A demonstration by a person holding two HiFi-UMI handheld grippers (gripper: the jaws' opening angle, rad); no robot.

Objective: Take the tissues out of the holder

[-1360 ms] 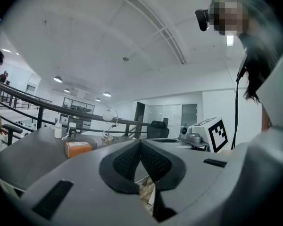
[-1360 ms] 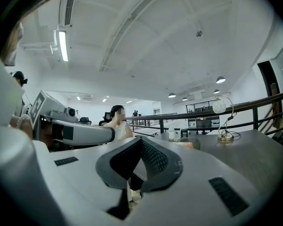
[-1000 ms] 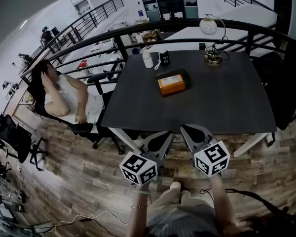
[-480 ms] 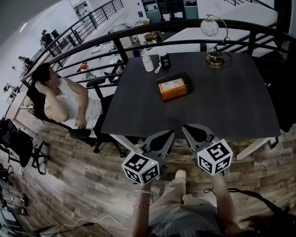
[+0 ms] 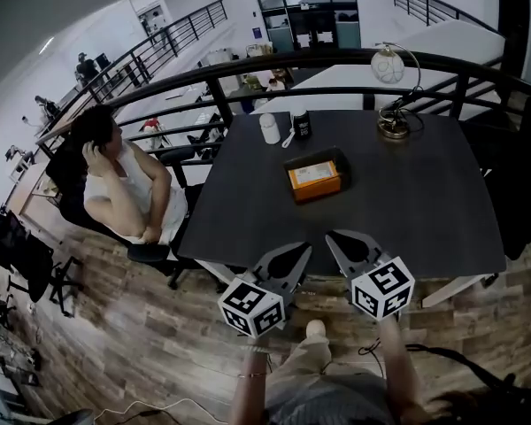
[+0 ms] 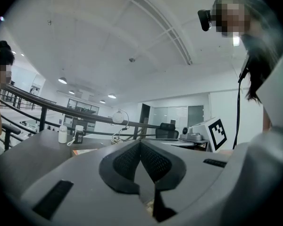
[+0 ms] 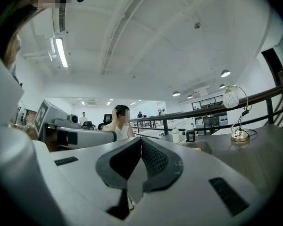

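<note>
A black tissue holder (image 5: 315, 177) with an orange-topped tissue pack in it lies mid-table on the dark table (image 5: 425, 202). Both grippers hover side by side at the table's near edge, well short of the holder and pointing level at it. My left gripper (image 5: 299, 249) has its pads pressed together with nothing between them, as the left gripper view (image 6: 140, 143) shows. My right gripper (image 5: 335, 236) is likewise shut and empty (image 7: 141, 139). The holder shows low behind the jaws (image 6: 80, 150) (image 7: 198, 146).
At the table's far side stand a white bottle (image 5: 269, 127), a dark jar (image 5: 302, 124) and a globe lamp (image 5: 391, 69). A black railing (image 5: 248, 65) runs behind the table. A person sits on an office chair (image 5: 124, 184) to the left. Wood floor lies below me.
Both grippers have moved forward together toward the table's near edge, and the table now sits closer in the head view. Their jaws stay shut.
</note>
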